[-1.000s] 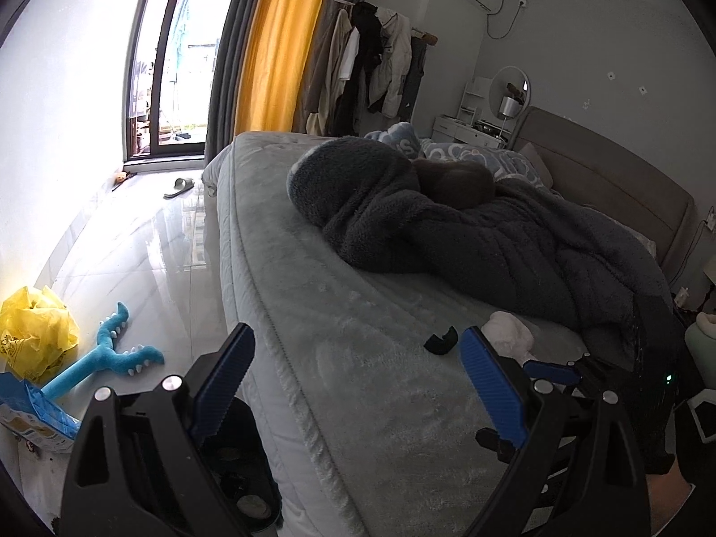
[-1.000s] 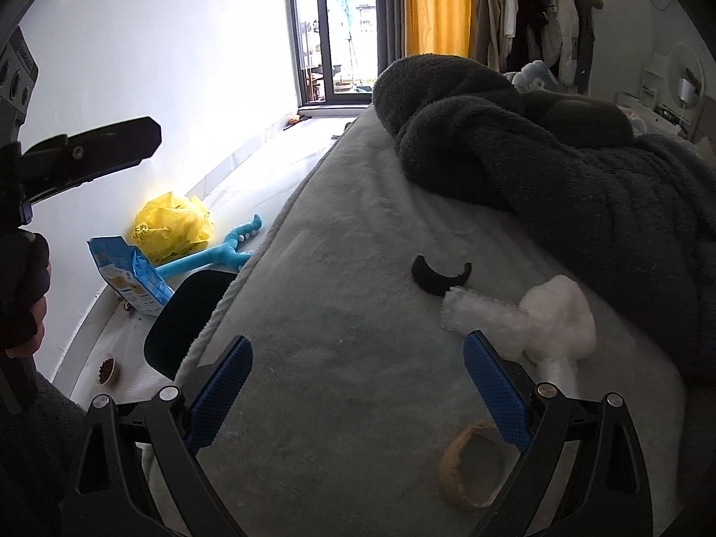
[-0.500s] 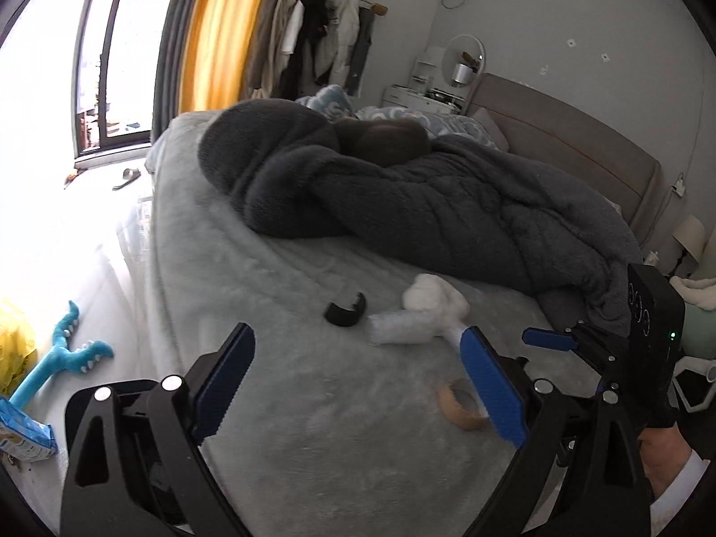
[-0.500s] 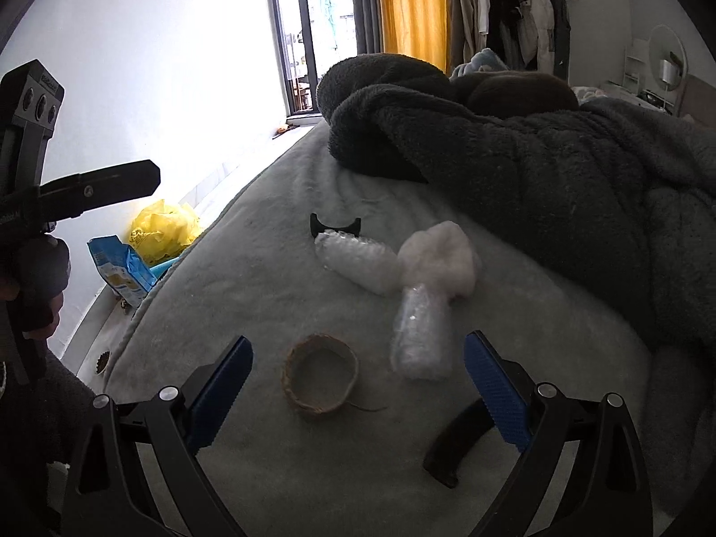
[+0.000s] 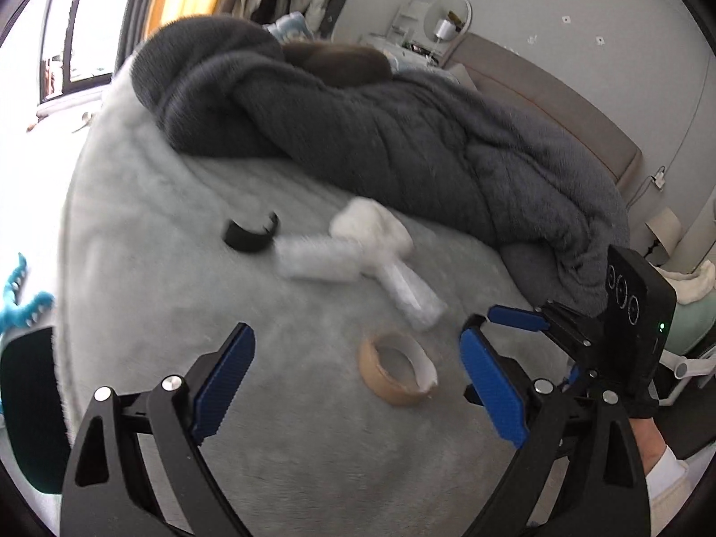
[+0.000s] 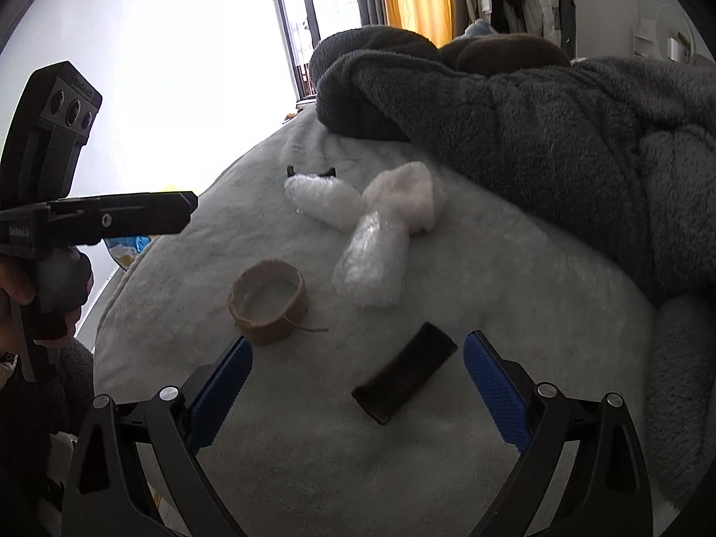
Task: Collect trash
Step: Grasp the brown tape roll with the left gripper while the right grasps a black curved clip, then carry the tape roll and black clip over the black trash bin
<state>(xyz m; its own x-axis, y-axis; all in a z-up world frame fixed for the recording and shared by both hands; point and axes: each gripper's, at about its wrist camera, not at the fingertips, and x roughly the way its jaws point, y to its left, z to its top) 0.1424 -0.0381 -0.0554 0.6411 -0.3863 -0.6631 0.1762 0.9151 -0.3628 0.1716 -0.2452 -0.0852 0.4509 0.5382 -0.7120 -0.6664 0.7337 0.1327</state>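
Trash lies on the grey bed sheet (image 6: 313, 447). A brown empty tape roll (image 5: 396, 373) (image 6: 267, 307) lies nearest, a white bubble-wrap bundle (image 5: 362, 255) (image 6: 376, 228) behind it, and a black curved piece (image 5: 251, 237) beyond that. A flat black strip (image 6: 405, 378) lies between the right gripper's fingers. My left gripper (image 5: 358, 396) is open and empty, hovering just short of the tape roll. My right gripper (image 6: 358, 396) is open and empty above the black strip; it also shows in the left wrist view (image 5: 519, 317).
A dark grey fleece blanket (image 5: 380, 134) (image 6: 559, 134) is heaped across the back of the bed. A blue toy (image 5: 20, 300) lies on the floor at left. A headboard (image 5: 559, 103), dresser and hanging clothes stand behind.
Both grippers have moved in over the bed toward the trash. The tape roll and bubble wrap now lie closer, and the black strip has come between the right fingers.
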